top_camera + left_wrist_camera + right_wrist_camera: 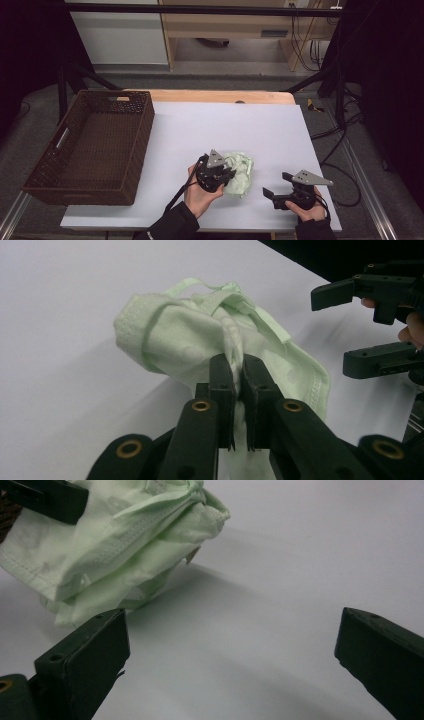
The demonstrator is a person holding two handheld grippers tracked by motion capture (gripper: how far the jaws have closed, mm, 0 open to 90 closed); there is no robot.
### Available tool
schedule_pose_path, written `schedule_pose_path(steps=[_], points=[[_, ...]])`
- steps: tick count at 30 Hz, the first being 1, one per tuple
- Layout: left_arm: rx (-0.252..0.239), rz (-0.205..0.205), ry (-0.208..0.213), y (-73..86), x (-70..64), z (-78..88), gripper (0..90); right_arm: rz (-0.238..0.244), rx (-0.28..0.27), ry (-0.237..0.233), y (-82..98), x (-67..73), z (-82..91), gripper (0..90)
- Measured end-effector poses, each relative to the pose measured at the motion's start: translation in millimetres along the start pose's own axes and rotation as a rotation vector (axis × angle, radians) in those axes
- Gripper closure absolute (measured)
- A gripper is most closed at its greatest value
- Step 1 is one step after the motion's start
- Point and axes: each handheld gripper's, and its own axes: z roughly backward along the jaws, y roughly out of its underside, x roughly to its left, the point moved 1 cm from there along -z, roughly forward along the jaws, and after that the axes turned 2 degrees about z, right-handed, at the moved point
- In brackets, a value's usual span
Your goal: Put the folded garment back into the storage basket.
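Observation:
A crumpled pale green garment (240, 172) lies near the front middle of the white table sheet (240, 125). My left gripper (226, 172) is shut on a fold of this green garment (200, 335), the cloth pinched between its black pads (222, 385) and partly lifted. To the right, my right gripper (274, 186) stands open, low over the sheet, with nothing between its fingers (90, 655). From the right gripper view the garment (110, 545) hangs bunched at the upper left. The right gripper (360, 325) also shows open at the right edge of the left gripper view.
A dark brown woven basket (142, 145) with handle slots stands at the left of the table, empty inside. A wooden table edge (220, 96) runs behind the sheet. Black frame bars and cables stand at the back and right.

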Motion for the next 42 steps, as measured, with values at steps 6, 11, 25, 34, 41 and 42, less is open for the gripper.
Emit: schedule_pose_path(steps=[6, 11, 25, 34, 41, 42], points=[[0.000, -0.010, 0.004, -4.5, 1.2, 6.7, 84.0, 0.001, 0.002, 0.000, 0.1, -0.3, 0.0, 1.8], [-0.005, -0.023, 0.008, -9.8, 0.6, 13.9, 84.0, -0.001, 0.001, 0.000, 0.1, -0.3, 0.1, 1.8], [-0.003, -0.042, 0.032, -22.7, -0.9, 30.1, 84.0, 0.005, -0.002, -0.001, -0.2, 0.1, 0.3, 1.6], [-0.005, -0.060, 0.043, -27.4, 3.6, 41.3, 83.9, 0.008, -0.002, 0.000, -0.1, 0.0, 0.0, 1.6], [-0.006, -0.058, 0.040, -30.0, 9.3, 49.9, 83.9, 0.007, 0.000, -0.001, -0.1, 0.0, 0.0, 1.6], [-0.005, -0.057, 0.043, -30.4, 10.0, 51.0, 83.9, 0.007, 0.001, 0.000, -0.1, 0.0, 0.0, 1.6]])
